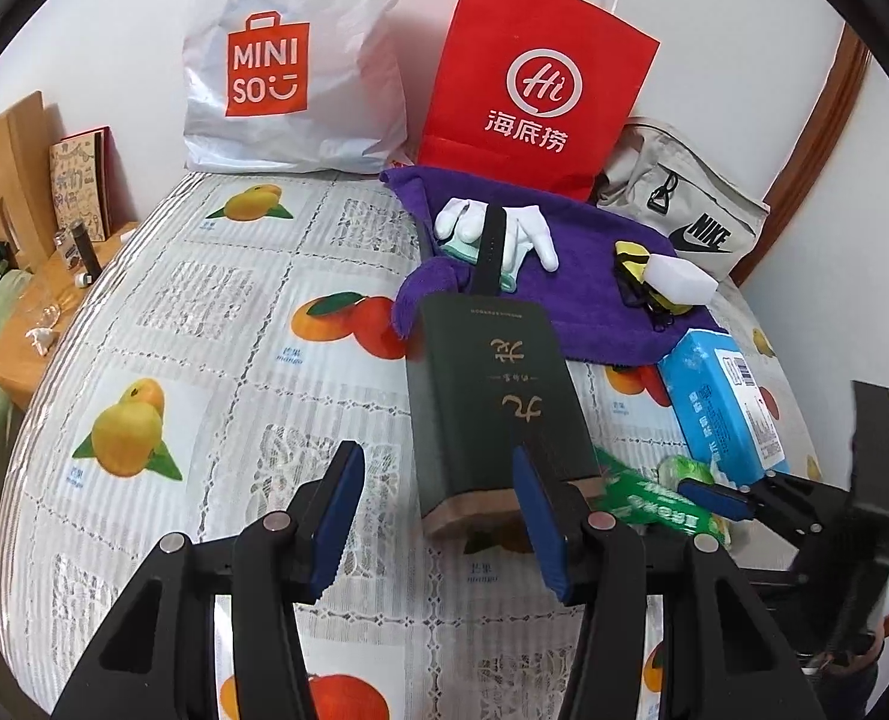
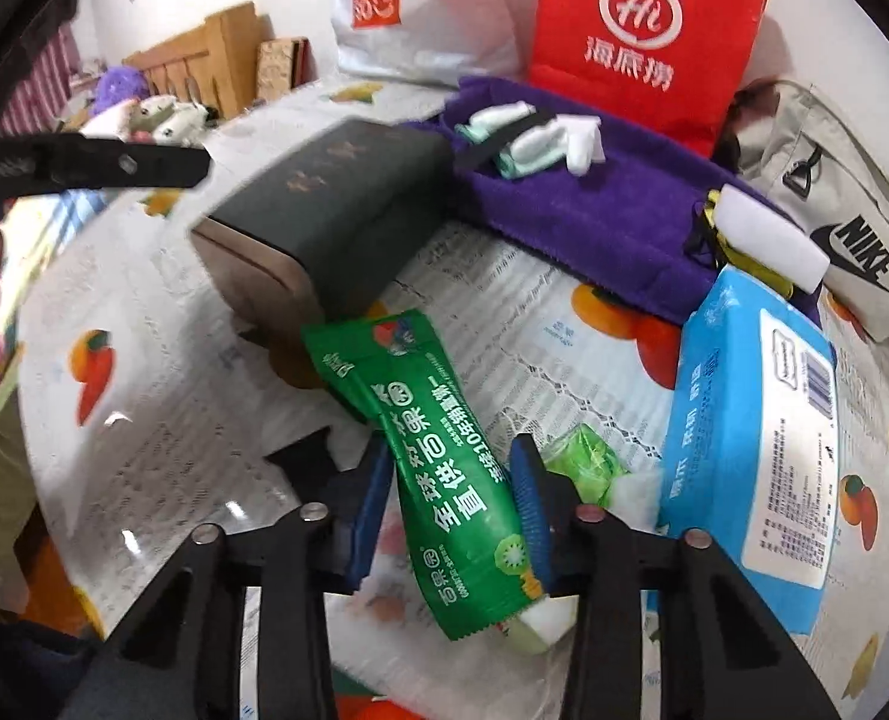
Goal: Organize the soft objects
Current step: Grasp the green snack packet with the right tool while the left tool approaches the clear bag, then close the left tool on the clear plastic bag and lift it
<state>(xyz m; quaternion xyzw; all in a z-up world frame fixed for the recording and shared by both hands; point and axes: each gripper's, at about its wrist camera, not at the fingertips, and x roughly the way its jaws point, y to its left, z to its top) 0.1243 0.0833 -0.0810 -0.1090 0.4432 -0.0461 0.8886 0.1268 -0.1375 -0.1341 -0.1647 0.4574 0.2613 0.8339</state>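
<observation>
My right gripper (image 2: 450,504) is shut on a green snack packet (image 2: 444,468), which hangs slanted between the blue pads just above the fruit-print bedsheet (image 2: 144,420). In the left wrist view the same packet (image 1: 648,504) shows at the lower right. My left gripper (image 1: 435,516) stands open over the sheet, its right finger in front of the near end of a dark green box (image 1: 492,396); nothing is gripped. A purple towel (image 1: 576,300) lies behind, with white gloves (image 1: 522,234) and a white foam block (image 1: 678,279) on it.
A blue tissue pack (image 2: 744,438) lies right of the packet, a light green wrapped item (image 2: 582,456) between them. A white Miniso bag (image 1: 294,72), a red paper bag (image 1: 534,78) and a Nike pouch (image 1: 684,210) line the wall. A wooden nightstand (image 1: 42,324) stands left.
</observation>
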